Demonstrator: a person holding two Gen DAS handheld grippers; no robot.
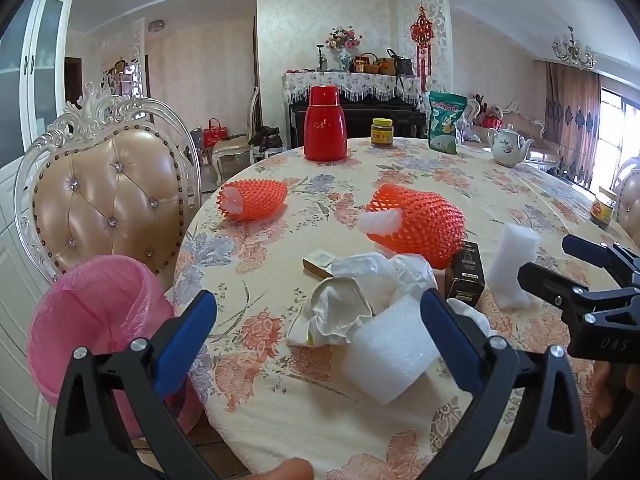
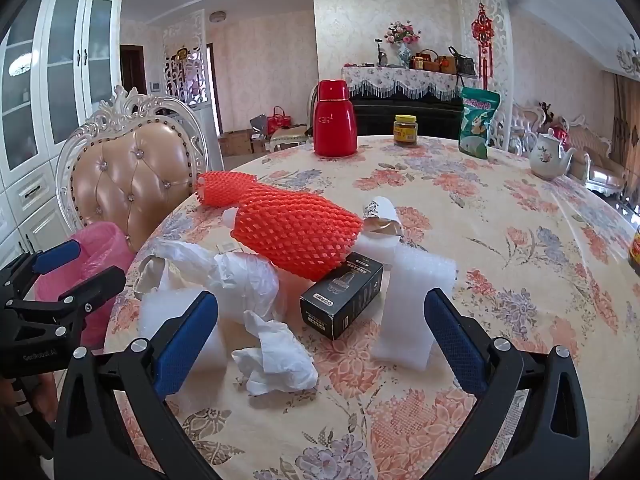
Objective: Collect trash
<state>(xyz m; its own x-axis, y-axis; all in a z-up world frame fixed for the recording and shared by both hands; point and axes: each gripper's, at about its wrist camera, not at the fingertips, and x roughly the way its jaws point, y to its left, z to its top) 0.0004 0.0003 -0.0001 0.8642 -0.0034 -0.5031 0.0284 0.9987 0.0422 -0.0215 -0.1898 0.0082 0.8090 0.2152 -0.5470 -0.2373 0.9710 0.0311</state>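
Note:
Trash lies on the floral tablecloth (image 1: 400, 420): two orange foam nets (image 1: 252, 200) (image 1: 420, 224), crumpled white wrapping (image 1: 360, 292), a white foam block (image 1: 394, 356), a black box (image 1: 466, 276) and an upright foam piece (image 1: 514, 268). My left gripper (image 1: 318, 312) is open above the table's near edge, with the foam block just ahead of its right finger. My right gripper (image 2: 320, 312) is open too, behind a crumpled tissue (image 2: 276, 360) and the black box (image 2: 344, 296). Nothing is held. A pink-lined bin (image 1: 92, 320) stands beside the table on the left.
At the far side of the table stand a red thermos (image 1: 325, 124), a yellow-lidded jar (image 1: 382, 132), a green bag (image 1: 446, 122) and a teapot (image 1: 508, 146). Another jar (image 1: 604, 210) sits at the right edge. A padded chair (image 1: 108, 192) stands behind the bin.

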